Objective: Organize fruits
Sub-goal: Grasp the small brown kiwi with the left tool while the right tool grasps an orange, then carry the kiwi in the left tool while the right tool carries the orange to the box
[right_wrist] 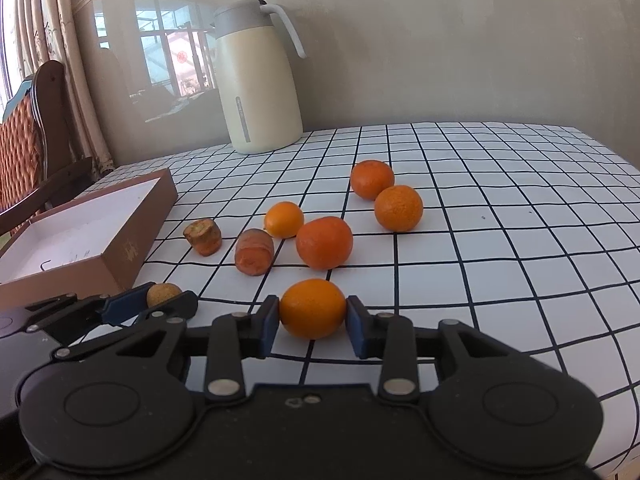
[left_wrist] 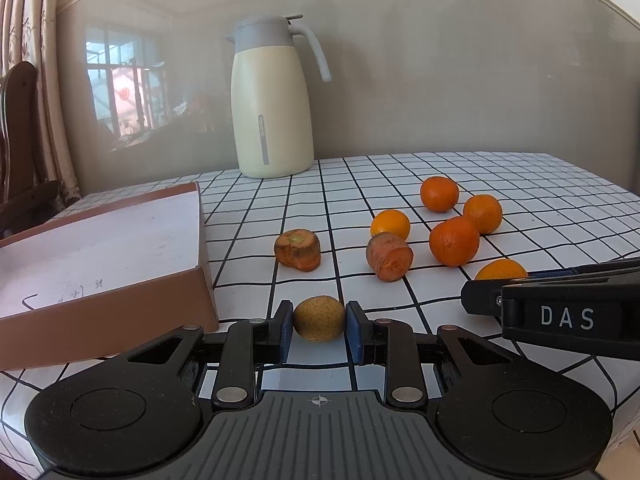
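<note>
My left gripper (left_wrist: 319,326) is shut on a small brown speckled fruit (left_wrist: 319,318), low over the table beside the brown box (left_wrist: 120,240); both show in the right wrist view, gripper (right_wrist: 160,300) and fruit (right_wrist: 162,294). My right gripper (right_wrist: 313,318) is shut on an orange (right_wrist: 313,309), seen in the left wrist view (left_wrist: 500,270). Several oranges (right_wrist: 324,242) and two carrot chunks (right_wrist: 254,252) (right_wrist: 203,236) lie on the checked cloth ahead.
A cream thermos jug (left_wrist: 272,100) stands at the back by the wall. The open brown box (right_wrist: 80,232) with a white inside sits at the left. A wooden chair (right_wrist: 32,128) stands beyond the table's left edge.
</note>
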The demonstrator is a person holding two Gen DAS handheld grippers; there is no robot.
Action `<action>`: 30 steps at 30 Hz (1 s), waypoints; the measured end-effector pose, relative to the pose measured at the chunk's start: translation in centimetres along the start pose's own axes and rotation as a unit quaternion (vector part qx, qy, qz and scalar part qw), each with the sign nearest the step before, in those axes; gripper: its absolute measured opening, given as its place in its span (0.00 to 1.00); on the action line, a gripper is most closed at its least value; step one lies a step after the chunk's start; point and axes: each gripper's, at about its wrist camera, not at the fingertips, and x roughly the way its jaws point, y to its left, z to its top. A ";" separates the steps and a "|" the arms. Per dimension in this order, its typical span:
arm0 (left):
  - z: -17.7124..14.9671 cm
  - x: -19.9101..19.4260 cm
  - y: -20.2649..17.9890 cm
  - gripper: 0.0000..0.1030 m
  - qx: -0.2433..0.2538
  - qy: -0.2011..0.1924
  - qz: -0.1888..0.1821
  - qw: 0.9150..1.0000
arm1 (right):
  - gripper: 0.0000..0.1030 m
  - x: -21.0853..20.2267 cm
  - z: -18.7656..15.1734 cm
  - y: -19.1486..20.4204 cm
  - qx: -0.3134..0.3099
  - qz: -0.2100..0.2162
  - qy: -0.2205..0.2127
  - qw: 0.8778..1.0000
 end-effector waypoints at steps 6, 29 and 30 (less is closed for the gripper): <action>0.0 -0.5 0.5 0.28 -0.004 -0.001 0.001 1.000 | 0.27 -0.7 0.1 -0.3 0.001 0.002 -0.004 1.000; -0.5 -2.7 3.2 0.28 -0.008 -0.005 0.010 1.000 | 0.27 -2.7 -0.7 1.7 -0.054 0.043 -0.005 0.998; -0.5 -2.8 3.4 0.28 -0.010 -0.005 0.011 1.000 | 0.27 -2.7 -0.7 1.9 -0.056 0.046 -0.005 0.997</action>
